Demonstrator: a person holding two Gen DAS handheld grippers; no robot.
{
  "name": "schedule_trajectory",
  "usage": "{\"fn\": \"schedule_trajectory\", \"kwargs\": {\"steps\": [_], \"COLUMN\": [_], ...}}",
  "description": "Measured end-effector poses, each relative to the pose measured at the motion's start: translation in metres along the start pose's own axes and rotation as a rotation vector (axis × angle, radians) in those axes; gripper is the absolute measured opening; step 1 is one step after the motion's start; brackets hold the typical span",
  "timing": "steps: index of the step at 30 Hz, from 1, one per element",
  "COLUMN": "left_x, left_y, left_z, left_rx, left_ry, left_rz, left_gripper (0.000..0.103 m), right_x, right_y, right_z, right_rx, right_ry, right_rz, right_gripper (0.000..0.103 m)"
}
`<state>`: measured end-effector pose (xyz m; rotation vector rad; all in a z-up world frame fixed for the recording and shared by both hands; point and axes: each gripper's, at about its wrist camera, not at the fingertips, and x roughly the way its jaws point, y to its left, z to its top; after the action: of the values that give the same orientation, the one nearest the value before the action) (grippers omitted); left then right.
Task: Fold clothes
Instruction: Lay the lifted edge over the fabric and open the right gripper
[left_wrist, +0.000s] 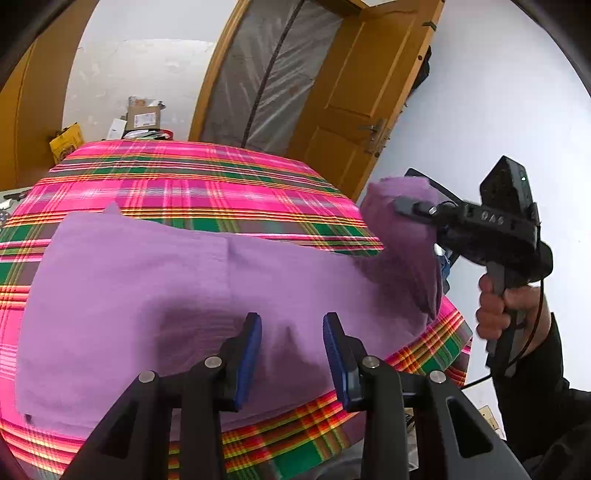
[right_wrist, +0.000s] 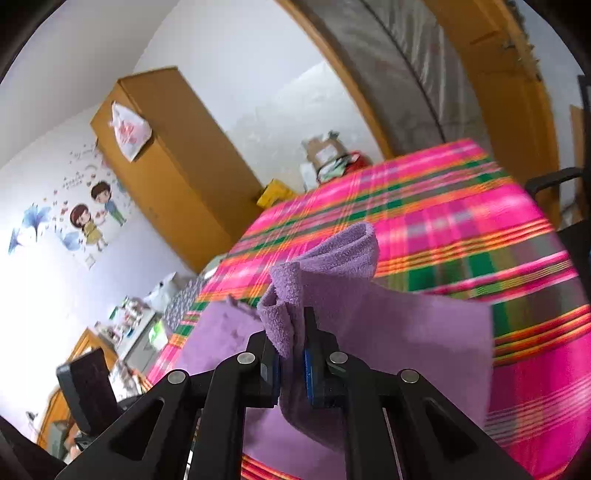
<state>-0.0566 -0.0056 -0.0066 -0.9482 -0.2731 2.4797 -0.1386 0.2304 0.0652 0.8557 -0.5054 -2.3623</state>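
One fold looks to be under way and none looks finished: the soft purple terry-cloth garment (left_wrist: 192, 295) still lies mostly spread, a broad, slightly rumpled sheet with a nubby looped pile, on the table covered by a bright pink, green and orange plaid woven cloth (left_wrist: 207, 177).

Nearest the left wrist camera, the left gripper (left_wrist: 291, 354) hovers over the near part of the purple cloth with its blue ribbed pads spread and nothing between them.

To its right, the right gripper (right_wrist: 291, 365) is clenched on a bunched, rolled corner of the garment, lifted clear of the tabletop so the fabric drapes from it in a thick fold. I judge the corner must yet be carried across and laid down, and further folds remain.

Beyond stand a yellow-brown wooden door (left_wrist: 354, 92) and a matching wardrobe (right_wrist: 177, 158).
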Motion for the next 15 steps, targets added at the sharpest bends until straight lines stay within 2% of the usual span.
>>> {"fn": "schedule_trajectory", "kwargs": {"steps": [12, 15], "left_x": [-0.001, 0.001], "left_y": [0.018, 0.019], "left_z": [0.003, 0.003], "left_rx": [-0.054, -0.06], "left_ry": [-0.009, -0.004], "left_rz": [0.045, 0.045], "left_gripper": [0.035, 0.035], "right_x": [0.081, 0.094], "right_y": [0.029, 0.029], "right_z": [-0.053, -0.065], "right_rx": [-0.117, -0.133], "right_ry": [0.217, 0.284], "right_rz": [0.018, 0.026], "right_gripper": [0.013, 0.021]}}
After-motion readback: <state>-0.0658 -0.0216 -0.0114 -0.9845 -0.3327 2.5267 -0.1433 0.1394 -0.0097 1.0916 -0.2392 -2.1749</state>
